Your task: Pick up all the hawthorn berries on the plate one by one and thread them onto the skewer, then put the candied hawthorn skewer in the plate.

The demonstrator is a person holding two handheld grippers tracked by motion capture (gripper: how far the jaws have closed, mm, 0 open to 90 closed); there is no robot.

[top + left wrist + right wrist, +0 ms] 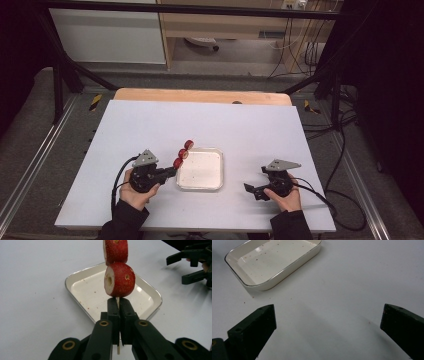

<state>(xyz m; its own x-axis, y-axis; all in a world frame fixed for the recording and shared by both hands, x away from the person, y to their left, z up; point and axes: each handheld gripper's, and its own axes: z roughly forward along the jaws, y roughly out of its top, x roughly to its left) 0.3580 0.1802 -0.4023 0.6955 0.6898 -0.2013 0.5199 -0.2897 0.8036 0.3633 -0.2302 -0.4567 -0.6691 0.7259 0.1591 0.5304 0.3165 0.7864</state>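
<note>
A thin wooden skewer (118, 350) carries red, seed-dotted fruit pieces (119, 279) with white cut faces. My left gripper (119, 303) is shut on the skewer just below the lowest piece. From the high view, the left gripper (171, 172) sits at the left edge of a white tray (216, 172), and the skewered fruit (183, 153) slants up and away over the tray's near-left corner. My right gripper (250, 190) rests to the right of the tray, jaws wide open and nothing between them. The right gripper (327, 322) points across bare table toward the tray (269, 281).
The shallow white tray (80, 281) holds only a few red crumbs. The light table top (150, 125) stretches far behind it to a wooden strip (200, 95). Black frame poles and cables stand beyond the table. The right gripper (195, 267) appears past the tray.
</note>
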